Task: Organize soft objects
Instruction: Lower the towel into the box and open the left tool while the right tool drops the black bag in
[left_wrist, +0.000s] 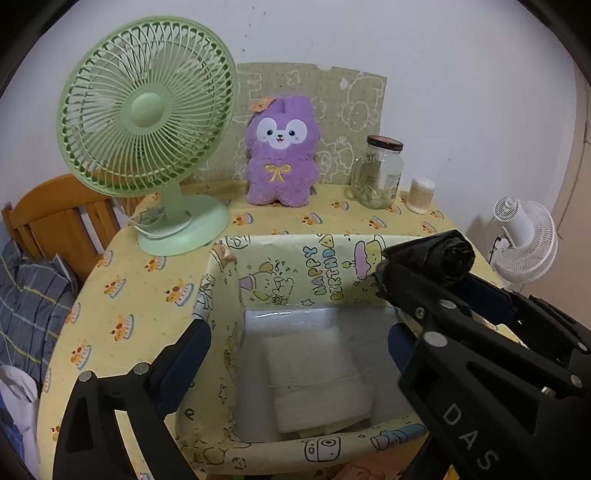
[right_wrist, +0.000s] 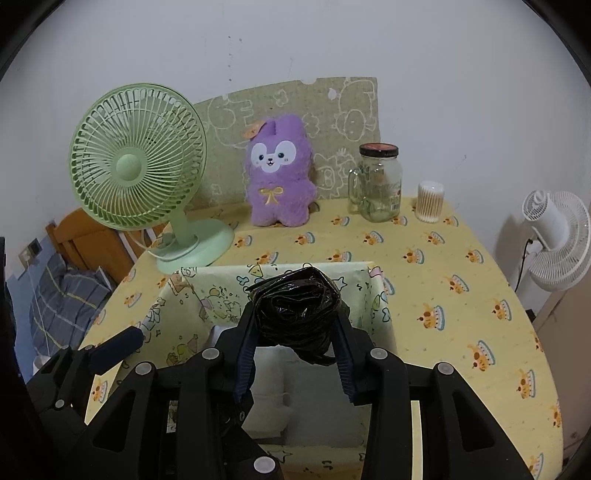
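Right gripper (right_wrist: 295, 354) clenched on black plastic roll (right_wrist: 297, 314) at frame centre, over yellow box (left_wrist: 280, 258), left gripper (left_wrist: 299, 332) released, folded white cloth (left_wrist: 317, 376) inside.

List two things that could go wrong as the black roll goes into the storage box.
1. The roll of black plastic bags sits at the right gripper tips; it might slip and miss the fabric storage box.
2. The left gripper, open over the box, could snag its soft wall.
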